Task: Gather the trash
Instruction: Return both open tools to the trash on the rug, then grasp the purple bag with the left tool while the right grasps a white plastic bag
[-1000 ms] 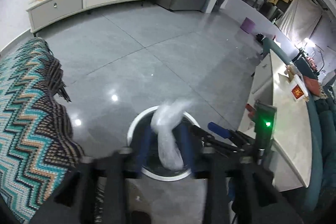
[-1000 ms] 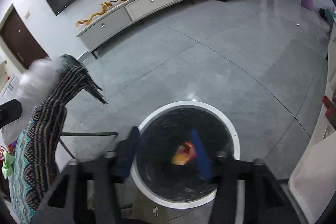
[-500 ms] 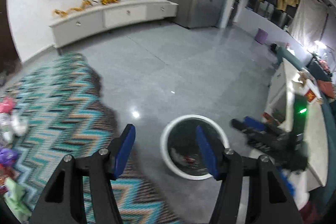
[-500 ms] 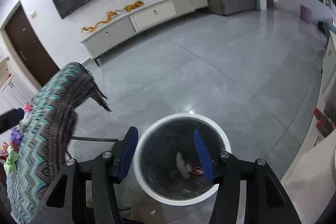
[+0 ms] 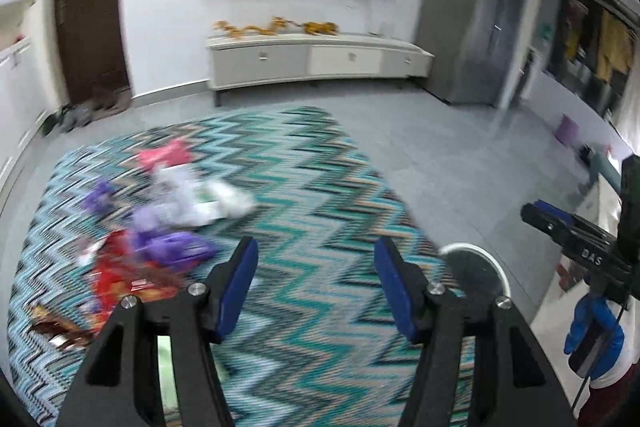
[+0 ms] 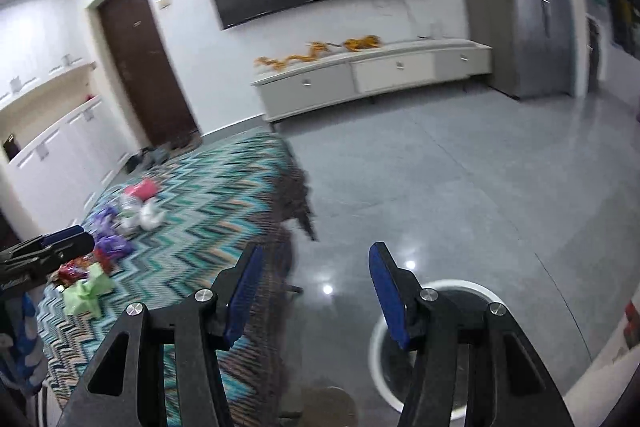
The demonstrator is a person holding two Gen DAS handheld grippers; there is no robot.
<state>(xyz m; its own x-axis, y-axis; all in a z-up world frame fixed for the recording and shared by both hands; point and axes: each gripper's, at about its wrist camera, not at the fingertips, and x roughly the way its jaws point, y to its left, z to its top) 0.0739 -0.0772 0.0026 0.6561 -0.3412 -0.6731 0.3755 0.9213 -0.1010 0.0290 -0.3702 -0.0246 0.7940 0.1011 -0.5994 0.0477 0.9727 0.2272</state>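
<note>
- Much is left, we judge: a scatter of trash [image 5: 160, 223] lies on the zigzag-woven cloth [image 5: 304, 195] covering the surface, and none is in hand.
- Our left tool [image 5: 316, 267] is spread wide and empty above the cloth; our right tool [image 6: 314, 279] is likewise released, near the round white-rimmed bin [image 6: 460, 287] on the glossy tiled floor [image 6: 460, 167].
- The trash looks light and crinkly: purple and red wrappers [image 5: 120, 271], white plastic [image 5: 216, 203], a pink piece [image 5: 164, 157], crumpled green paper [image 6: 86, 293].
- The bin's contents are hidden.

Dim, bluish indoor light, ceiling spots glaring on the floor [image 6: 440, 187], with motion blur and fisheye-bent edges.
</note>
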